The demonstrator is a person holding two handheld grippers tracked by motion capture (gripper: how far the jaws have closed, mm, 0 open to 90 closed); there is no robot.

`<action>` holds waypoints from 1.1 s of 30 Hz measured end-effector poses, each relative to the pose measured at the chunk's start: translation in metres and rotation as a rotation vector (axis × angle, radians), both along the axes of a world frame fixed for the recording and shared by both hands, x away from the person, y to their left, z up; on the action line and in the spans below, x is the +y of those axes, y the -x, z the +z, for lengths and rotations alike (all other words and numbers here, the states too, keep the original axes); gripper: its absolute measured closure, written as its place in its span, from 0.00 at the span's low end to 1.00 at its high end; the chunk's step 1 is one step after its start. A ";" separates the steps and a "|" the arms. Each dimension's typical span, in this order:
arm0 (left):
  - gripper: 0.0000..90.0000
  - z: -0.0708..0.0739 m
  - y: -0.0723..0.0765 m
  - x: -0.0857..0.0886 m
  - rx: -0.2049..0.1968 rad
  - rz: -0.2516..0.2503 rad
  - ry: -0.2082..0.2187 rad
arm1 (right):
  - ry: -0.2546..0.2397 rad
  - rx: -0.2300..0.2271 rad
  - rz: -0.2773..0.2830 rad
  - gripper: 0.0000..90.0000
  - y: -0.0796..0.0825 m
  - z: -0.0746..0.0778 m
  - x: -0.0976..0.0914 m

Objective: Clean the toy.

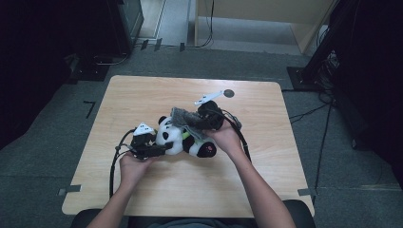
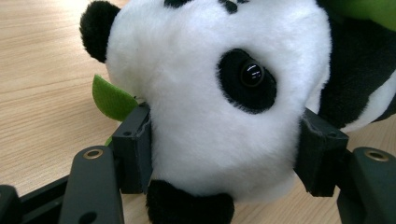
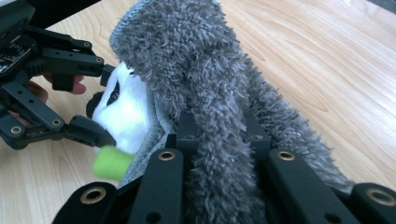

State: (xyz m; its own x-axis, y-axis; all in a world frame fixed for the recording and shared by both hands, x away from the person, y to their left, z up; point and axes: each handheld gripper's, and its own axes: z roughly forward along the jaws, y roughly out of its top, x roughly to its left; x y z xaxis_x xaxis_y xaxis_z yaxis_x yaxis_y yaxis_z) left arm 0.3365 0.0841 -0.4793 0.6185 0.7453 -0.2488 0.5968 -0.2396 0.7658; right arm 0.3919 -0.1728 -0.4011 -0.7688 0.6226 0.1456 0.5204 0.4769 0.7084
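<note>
Because the left gripper [image 1: 159,149] clamps the panda plush [image 1: 183,137] by its head, jaws pressing both cheeks, the toy looks steadied at frame centre on the table [image 1: 142,95] while the right gripper [image 1: 202,124] pinches the grey fuzzy cloth [image 3: 205,74] tight, probably to pull it over the head. Panda's long axis runs left to lower right, head left, feet lower right.

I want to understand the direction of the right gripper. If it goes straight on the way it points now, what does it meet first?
Most likely the panda's white head. The right gripper, shut on the grey fluffy cloth, points toward it, though depth is unclear.
</note>
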 end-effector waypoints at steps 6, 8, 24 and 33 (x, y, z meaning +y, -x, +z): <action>0.36 0.000 -0.001 0.001 0.003 0.001 0.002 | 0.001 -0.011 -0.021 0.84 0.003 0.003 -0.013; 0.37 0.000 -0.001 0.001 0.004 0.000 0.003 | -0.008 -0.016 -0.028 0.84 0.008 0.001 -0.020; 0.36 -0.001 -0.002 0.003 0.001 -0.009 0.006 | -0.019 0.003 -0.086 0.84 0.028 -0.016 -0.063; 0.36 -0.001 -0.002 0.003 -0.001 -0.012 0.011 | -0.010 0.019 -0.106 0.84 0.037 -0.027 -0.082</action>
